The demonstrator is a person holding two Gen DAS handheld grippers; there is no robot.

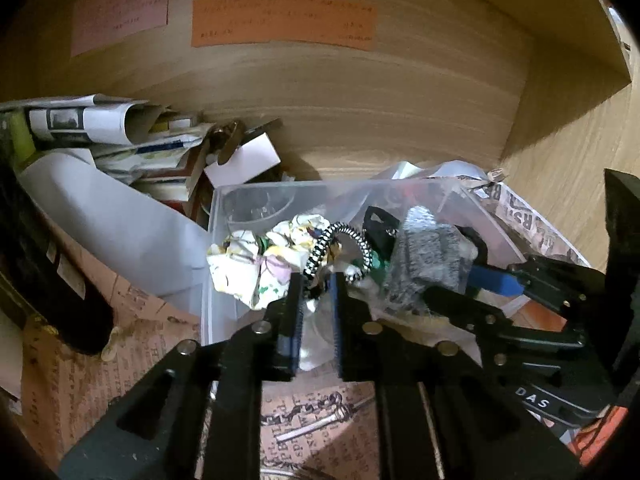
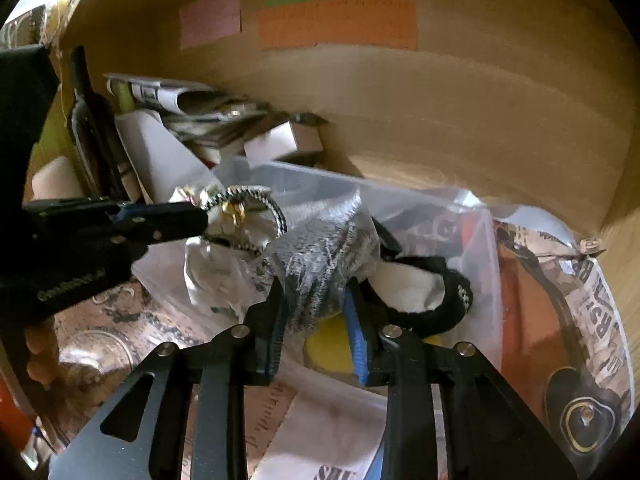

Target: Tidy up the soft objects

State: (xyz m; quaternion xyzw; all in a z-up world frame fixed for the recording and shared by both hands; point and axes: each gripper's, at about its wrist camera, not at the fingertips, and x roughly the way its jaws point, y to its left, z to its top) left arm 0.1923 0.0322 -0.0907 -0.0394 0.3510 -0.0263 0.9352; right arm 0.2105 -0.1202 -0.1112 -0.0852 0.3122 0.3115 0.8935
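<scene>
A clear plastic bin [image 1: 218, 216] [image 2: 490, 280] sits on newspaper inside a wooden cupboard. My left gripper [image 1: 316, 280] is shut on a black-and-white scrunchie [image 1: 340, 246] over the bin, next to a floral fabric scrunchie [image 1: 256, 260]. It shows in the right wrist view [image 2: 204, 216] with the scrunchie [image 2: 256, 200]. My right gripper [image 2: 316, 292] is shut on a grey knitted cloth wrapped in plastic [image 2: 320, 248] [image 1: 424, 256] over the bin. A black-edged white soft item [image 2: 416, 288] and a yellow item [image 2: 328, 348] lie under it.
Rolled papers, magazines and a white box [image 1: 244, 160] pile up at the back left. A dark bottle [image 2: 90, 120] stands at the left. Coloured paper labels [image 1: 284, 20] are stuck on the back wall. Printed newspaper [image 1: 320, 432] lines the floor. A glass jar [image 2: 96, 356] lies at the lower left.
</scene>
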